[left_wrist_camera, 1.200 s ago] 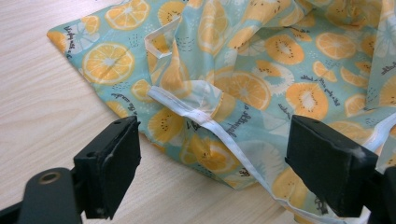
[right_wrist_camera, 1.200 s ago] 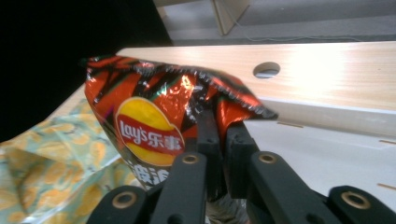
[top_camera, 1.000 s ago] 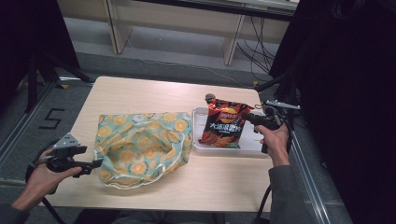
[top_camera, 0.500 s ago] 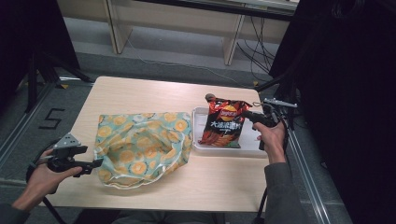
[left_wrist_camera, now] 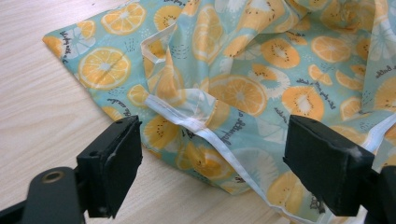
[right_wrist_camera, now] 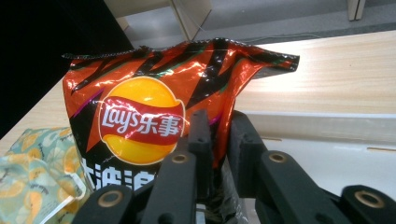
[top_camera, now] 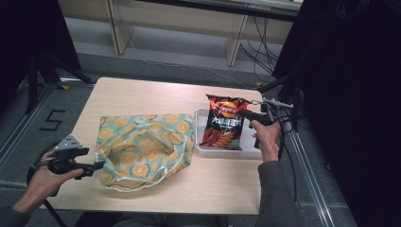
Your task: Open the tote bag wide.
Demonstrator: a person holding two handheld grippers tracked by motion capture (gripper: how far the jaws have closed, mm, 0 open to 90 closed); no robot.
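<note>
1. High view: chip bag [top_camera: 223, 124] stands in the white tray [top_camera: 201, 142] near the desk's right edge, pinched by the right gripper [top_camera: 247, 115]; its jaws just eased slightly.
2. Left gripper view: left gripper [left_wrist_camera: 212, 154] gapes, released, over the fruit-print bag [left_wrist_camera: 261, 70].
3. Right gripper view: the bag's edge sits between the jaws; next, probably carry it into the cloth bag.

Crisp bag [right_wrist_camera: 140, 116]: glossy crinkled foil-plastic, reflective. Fruit-print bag [left_wrist_camera: 261, 79]: soft matt cloth w/ white hem. Table [top_camera: 142, 94]: light wood-grain, smooth. Tray [top_camera: 201, 127]: white smooth plastic.
</note>
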